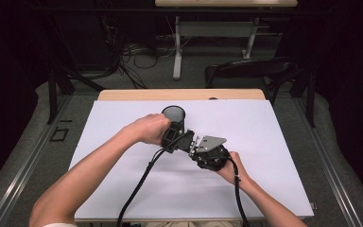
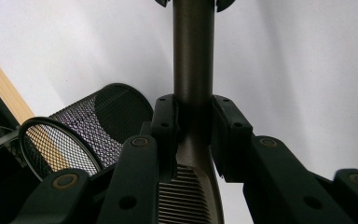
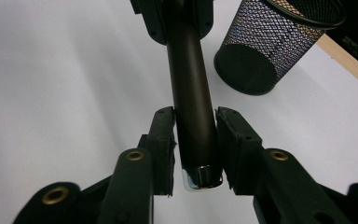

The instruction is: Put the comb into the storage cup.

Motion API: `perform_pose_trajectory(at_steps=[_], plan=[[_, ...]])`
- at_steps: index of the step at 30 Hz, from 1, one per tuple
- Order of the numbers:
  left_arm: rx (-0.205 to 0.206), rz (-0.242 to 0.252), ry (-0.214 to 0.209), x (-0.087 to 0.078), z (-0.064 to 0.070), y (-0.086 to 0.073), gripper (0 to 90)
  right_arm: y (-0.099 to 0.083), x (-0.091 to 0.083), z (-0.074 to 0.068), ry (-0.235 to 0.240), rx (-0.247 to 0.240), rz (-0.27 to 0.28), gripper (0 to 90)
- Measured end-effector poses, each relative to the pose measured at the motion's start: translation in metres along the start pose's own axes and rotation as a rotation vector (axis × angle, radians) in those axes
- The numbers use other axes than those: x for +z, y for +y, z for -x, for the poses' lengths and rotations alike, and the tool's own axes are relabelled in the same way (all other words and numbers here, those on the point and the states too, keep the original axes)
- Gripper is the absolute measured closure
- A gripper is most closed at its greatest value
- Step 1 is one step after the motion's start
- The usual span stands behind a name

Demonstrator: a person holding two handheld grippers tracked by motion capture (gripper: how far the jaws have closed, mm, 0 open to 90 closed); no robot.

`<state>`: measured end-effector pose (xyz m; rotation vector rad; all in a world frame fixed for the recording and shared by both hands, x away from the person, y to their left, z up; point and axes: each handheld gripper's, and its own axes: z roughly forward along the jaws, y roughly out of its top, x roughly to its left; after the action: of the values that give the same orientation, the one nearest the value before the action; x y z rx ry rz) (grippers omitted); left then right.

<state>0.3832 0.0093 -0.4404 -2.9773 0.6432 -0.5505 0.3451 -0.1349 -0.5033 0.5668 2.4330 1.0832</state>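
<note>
A dark brown pen (image 2: 193, 56) with a ribbed grip and a silver end cap (image 3: 200, 177) is held off the white sheet between both grippers. My left gripper (image 2: 193, 112) is shut on its barrel just above the ribbed part. My right gripper (image 3: 195, 126) is shut on the other end, near the silver cap. In the high view the left gripper (image 1: 187, 140) and right gripper (image 1: 194, 146) meet tip to tip at the table's middle. A black mesh cup (image 1: 174, 116) stands upright just behind the left hand, also visible as a mesh cup (image 2: 98, 126) and a mesh cup (image 3: 270, 42) in the gripper views.
The table is covered by a white sheet (image 1: 264, 142), with a wooden strip (image 1: 179, 94) along its far edge. Beyond it stand a dark chair (image 1: 250, 68) and a desk frame (image 1: 177, 52) with cables on the floor.
</note>
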Motion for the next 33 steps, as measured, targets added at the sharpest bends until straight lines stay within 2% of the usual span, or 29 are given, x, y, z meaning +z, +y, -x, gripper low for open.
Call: perform_pose_trajectory(at_steps=[1, 3, 5, 7, 8, 9, 10, 12, 14, 15, 16, 18, 20, 22, 24, 26, 29, 30, 31, 33], plan=[[0.005, -0.013, -0.009, -0.001, -0.001, 0.001, 72.5, 0.0, 0.0, 0.0, -0.004, 0.0, 0.001, 68.2], [0.009, -0.012, 0.008, -0.002, -0.001, 0.002, 72.5, -0.001, 0.0, 0.001, -0.004, 0.004, 0.005, 68.7], [0.034, -0.032, 0.017, -0.003, -0.003, 0.004, 72.5, -0.001, 0.0, 0.002, -0.008, -0.002, 0.009, 69.6], [0.045, -0.03, 0.028, -0.003, -0.002, 0.005, 72.4, -0.002, 0.0, 0.001, -0.011, -0.018, 0.011, 71.5], [0.099, -0.068, 0.025, -0.005, -0.005, 0.007, 72.2, -0.003, 0.0, -0.001, -0.017, -0.032, 0.018, 72.2], [0.113, -0.087, 0.025, -0.005, -0.005, 0.008, 72.2, -0.003, 0.001, -0.003, -0.023, -0.024, 0.031, 72.5], [0.098, -0.083, 0.03, -0.005, -0.003, 0.008, 72.2, -0.003, 0.001, -0.003, -0.019, -0.025, 0.03, 72.6], [0.103, -0.084, 0.028, -0.006, -0.003, 0.009, 72.2, -0.005, 0.0, -0.001, -0.021, -0.033, 0.036, 72.8], [0.129, -0.082, 0.039, -0.008, -0.006, 0.01, 71.9, -0.006, -0.001, 0.0, -0.016, -0.029, 0.056, 72.9], [0.097, -0.066, 0.048, -0.009, -0.005, 0.009, 71.4, -0.007, -0.002, 0.0, -0.016, -0.026, 0.063, 72.9], [0.094, -0.061, 0.051, -0.009, -0.005, 0.008, 70.6, -0.007, -0.003, 0.0, -0.012, -0.008, 0.073, 73.0], [0.07, -0.038, 0.046, -0.01, -0.005, 0.007, 67.5, -0.008, -0.005, 0.001, -0.011, -0.002, 0.084, 73.0], [0.054, -0.026, 0.052, -0.01, -0.005, 0.006, 59.1, -0.008, -0.007, 0.002, -0.012, 0.007, 0.096, 73.0], [0.026, 0.01, 0.05, -0.011, -0.005, 0.004, 54.5, -0.008, -0.009, 0.001, -0.018, 0.006, 0.104, 73.0], [-0.011, 0.029, 0.065, -0.014, -0.007, 0.001, 41.5, -0.008, -0.01, 0.0, -0.024, 0.011, 0.104, 73.0], [-0.06, 0.073, 0.075, -0.017, -0.007, -0.004, 35.1, -0.01, -0.01, 0.0, -0.024, 0.009, 0.105, 73.0], [-0.134, 0.144, 0.112, -0.022, -0.006, -0.013, 23.3, -0.012, -0.01, 0.001, -0.032, 0.013, 0.103, 73.0], [-0.151, 0.168, 0.109, -0.024, -0.005, -0.016, 20.8, -0.012, -0.01, 0.002, -0.036, 0.017, 0.101, 72.9], [-0.174, 0.191, 0.129, -0.025, -0.004, -0.019, 16.3, -0.013, -0.011, 0.002, -0.036, 0.022, 0.1, 73.0], [-0.216, 0.23, 0.146, -0.027, -0.002, -0.026, 14.6, -0.014, -0.011, 0.003, -0.043, 0.025, 0.101, 72.9]])
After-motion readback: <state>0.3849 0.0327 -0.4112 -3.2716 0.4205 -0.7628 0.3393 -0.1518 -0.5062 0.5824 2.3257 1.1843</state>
